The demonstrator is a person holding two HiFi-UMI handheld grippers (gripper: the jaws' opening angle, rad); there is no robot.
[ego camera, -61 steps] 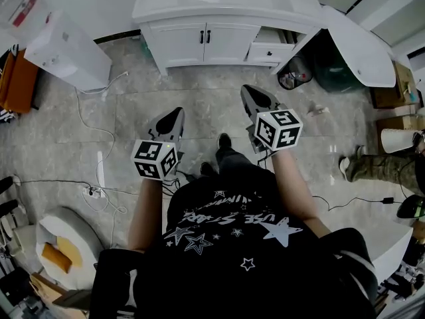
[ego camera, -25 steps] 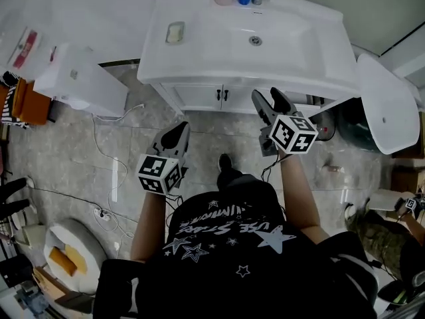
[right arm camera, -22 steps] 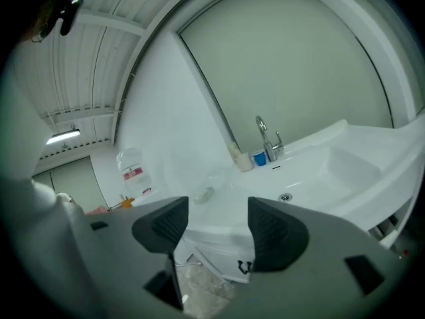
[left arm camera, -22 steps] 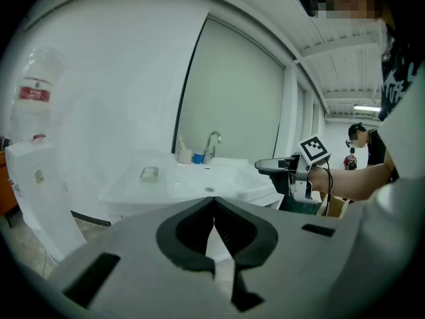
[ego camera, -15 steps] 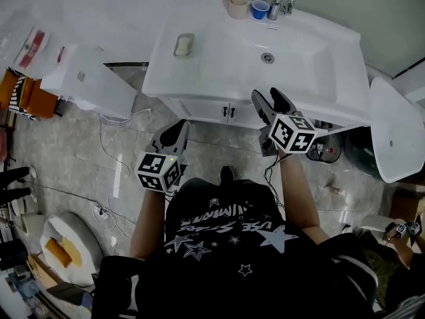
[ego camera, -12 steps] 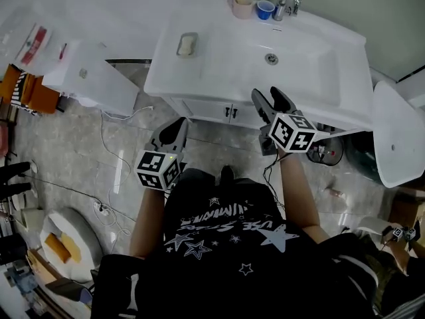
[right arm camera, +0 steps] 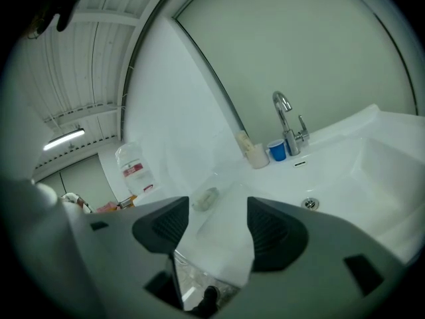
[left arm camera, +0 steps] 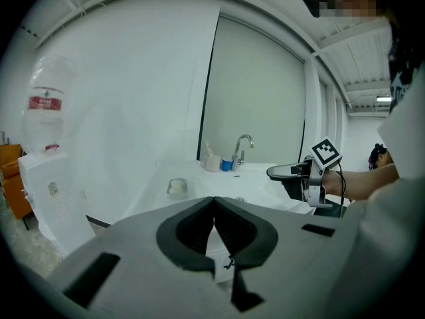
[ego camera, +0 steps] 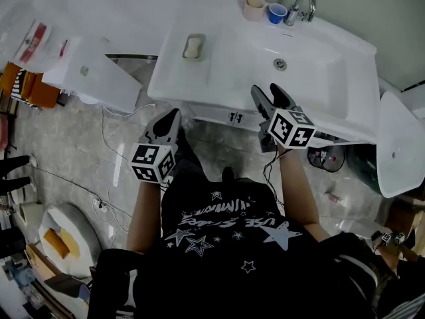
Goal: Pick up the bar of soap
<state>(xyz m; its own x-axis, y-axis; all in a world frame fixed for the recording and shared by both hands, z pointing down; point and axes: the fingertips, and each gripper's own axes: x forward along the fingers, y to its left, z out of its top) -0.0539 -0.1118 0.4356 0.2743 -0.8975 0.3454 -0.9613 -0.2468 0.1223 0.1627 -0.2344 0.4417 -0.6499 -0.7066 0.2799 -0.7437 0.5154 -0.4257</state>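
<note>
The pale bar of soap [ego camera: 192, 46] lies in a small dish on the left counter of the white washbasin [ego camera: 219, 78]. It also shows in the left gripper view as a small pale soap [left arm camera: 176, 187], and in the right gripper view as the soap [right arm camera: 206, 198] left of the bowl. My left gripper [ego camera: 172, 115] is shut and empty, below the basin's front edge and short of the soap. My right gripper [ego camera: 265, 92] is open and empty, over the basin's front rim, right of the soap. The left gripper [left arm camera: 214, 201] has its pads touching; the right gripper [right arm camera: 218, 208] shows a wide gap.
A faucet [ego camera: 302, 5], a blue cup [ego camera: 276, 13] and a beige holder [ego camera: 252, 8] stand at the basin's back. The drain [ego camera: 280, 64] is in the bowl. A water dispenser [ego camera: 86, 75] stands left, cables [ego camera: 99, 171] cross the floor, and a white lid [ego camera: 398, 151] is at right.
The person has walked up to the washbasin, which now lies much closer below. Both grippers have come to its front edge. Neither gripper's jaws have changed.
</note>
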